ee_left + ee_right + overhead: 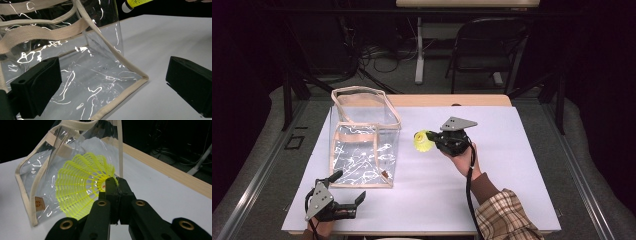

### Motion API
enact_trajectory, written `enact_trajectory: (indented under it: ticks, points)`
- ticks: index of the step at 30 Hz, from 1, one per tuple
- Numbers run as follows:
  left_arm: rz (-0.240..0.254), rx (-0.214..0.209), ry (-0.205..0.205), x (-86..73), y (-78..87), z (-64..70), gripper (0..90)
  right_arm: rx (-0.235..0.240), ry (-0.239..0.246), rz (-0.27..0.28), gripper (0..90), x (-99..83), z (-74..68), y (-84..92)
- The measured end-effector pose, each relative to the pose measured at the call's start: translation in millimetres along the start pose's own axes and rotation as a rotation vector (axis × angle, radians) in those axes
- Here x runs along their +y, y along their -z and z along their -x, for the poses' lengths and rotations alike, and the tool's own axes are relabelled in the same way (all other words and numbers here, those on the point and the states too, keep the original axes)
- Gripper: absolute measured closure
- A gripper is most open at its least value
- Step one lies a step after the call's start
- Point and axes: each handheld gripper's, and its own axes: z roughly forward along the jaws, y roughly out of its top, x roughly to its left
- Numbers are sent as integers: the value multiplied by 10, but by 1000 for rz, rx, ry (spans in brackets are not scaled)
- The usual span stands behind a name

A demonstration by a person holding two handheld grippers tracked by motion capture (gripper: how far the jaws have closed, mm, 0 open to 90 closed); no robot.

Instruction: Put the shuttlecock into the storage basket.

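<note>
The shuttlecock (pixel 82 188) was pinched at its cork end in the closed right claw (pixel 117 185), skirt toward the clear bag (pixel 362 142); the left claw (pixel 346 191) waited, wide open and empty, beside the bag.

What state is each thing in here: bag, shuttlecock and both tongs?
Clear bag: upright on the table, top open, nothing inside.
Yellow shuttlecock: held off the table beside the bag, skirt pointing toward it.
Right tongs: shut on the shuttlecock.
Left tongs: open, at the bag's near bottom corner.
</note>
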Motion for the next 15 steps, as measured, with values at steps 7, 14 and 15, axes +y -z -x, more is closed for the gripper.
enact_trajectory:
  ticks: [7, 14, 15]
  points:
    - [-2, -1, 2, -3, -5, -3, 0, 1, -16, 3, 895, 59, 60, -28]
    - [0, 1, 3, -4, -1, -4, 0, 5, -13, -3, 895, 134, 82, -46]
    - [1, 1, 5, -4, -3, -5, 0, 5, -9, -1, 895, 147, 81, -51]
